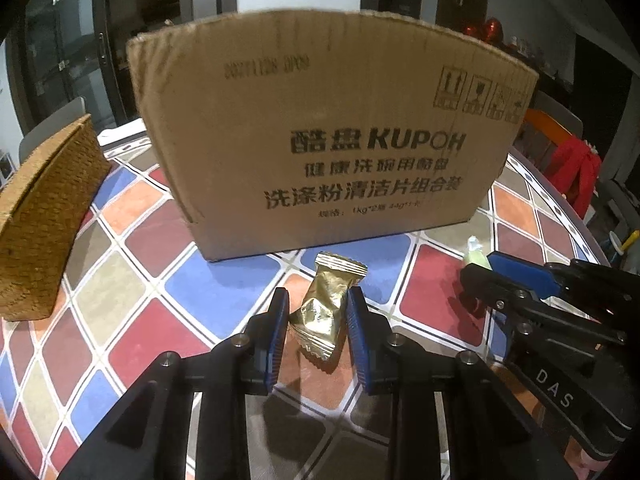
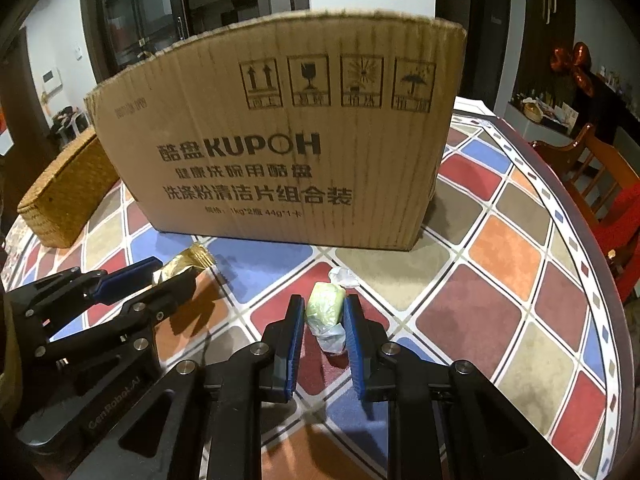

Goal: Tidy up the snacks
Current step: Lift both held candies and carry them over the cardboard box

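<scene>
Two snacks are in your grip at once. Your left gripper (image 1: 318,306) has its blue pads pressed onto a gold foil packet (image 1: 326,304), pinching it across the crumpled waist so both crimped ends stick out free. Your right gripper (image 2: 322,310) is clamped the same way on a green wrapped candy (image 2: 325,308), with its clear twisted ends poking out front and back. Both snacks look to be low over the checkered tablecloth (image 2: 500,248), just in front of the cardboard box (image 2: 280,140), and I judge that a mid-body pinch keeps each from swinging when you lift.

Mind the box's near wall: it stands tall, so you need to rise well above its top edge before going forward. A woven basket (image 1: 44,220) sits to the left of the box, near its corner. Your grippers are close side by side, so lift them apart. Open tablecloth lies to the right.
</scene>
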Action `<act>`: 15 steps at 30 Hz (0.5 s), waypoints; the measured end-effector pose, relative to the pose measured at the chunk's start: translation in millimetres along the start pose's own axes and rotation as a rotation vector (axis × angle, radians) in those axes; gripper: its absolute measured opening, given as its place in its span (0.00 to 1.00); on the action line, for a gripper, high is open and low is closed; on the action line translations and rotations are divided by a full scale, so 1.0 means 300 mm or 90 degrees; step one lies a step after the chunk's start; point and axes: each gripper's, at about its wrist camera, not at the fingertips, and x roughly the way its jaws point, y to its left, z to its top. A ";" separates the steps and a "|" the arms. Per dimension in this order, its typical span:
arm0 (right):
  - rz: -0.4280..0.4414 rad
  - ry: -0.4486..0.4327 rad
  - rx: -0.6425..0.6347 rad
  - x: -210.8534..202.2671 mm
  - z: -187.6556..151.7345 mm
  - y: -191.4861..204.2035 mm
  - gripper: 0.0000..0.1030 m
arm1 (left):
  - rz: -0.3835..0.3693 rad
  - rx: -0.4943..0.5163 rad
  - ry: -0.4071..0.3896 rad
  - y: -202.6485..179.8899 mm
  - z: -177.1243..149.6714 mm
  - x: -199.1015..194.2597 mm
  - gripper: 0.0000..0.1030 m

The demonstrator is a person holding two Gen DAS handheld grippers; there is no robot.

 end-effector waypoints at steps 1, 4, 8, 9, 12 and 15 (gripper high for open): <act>0.000 -0.003 0.000 -0.008 0.003 0.000 0.21 | 0.001 -0.003 -0.001 0.001 0.003 -0.006 0.29; 0.002 -0.012 -0.001 -0.036 0.013 0.004 0.21 | 0.009 -0.010 -0.006 0.004 0.011 -0.031 0.29; 0.004 -0.024 -0.003 -0.070 0.022 0.008 0.21 | 0.016 -0.013 -0.013 0.004 0.020 -0.062 0.29; 0.004 -0.027 -0.003 -0.080 0.025 0.010 0.21 | 0.018 -0.015 -0.016 0.003 0.022 -0.071 0.29; 0.005 -0.036 -0.003 -0.109 0.033 0.014 0.21 | 0.022 -0.017 -0.024 0.005 0.028 -0.100 0.29; 0.007 -0.046 -0.003 -0.138 0.040 0.017 0.21 | 0.030 -0.019 -0.032 0.002 0.039 -0.130 0.29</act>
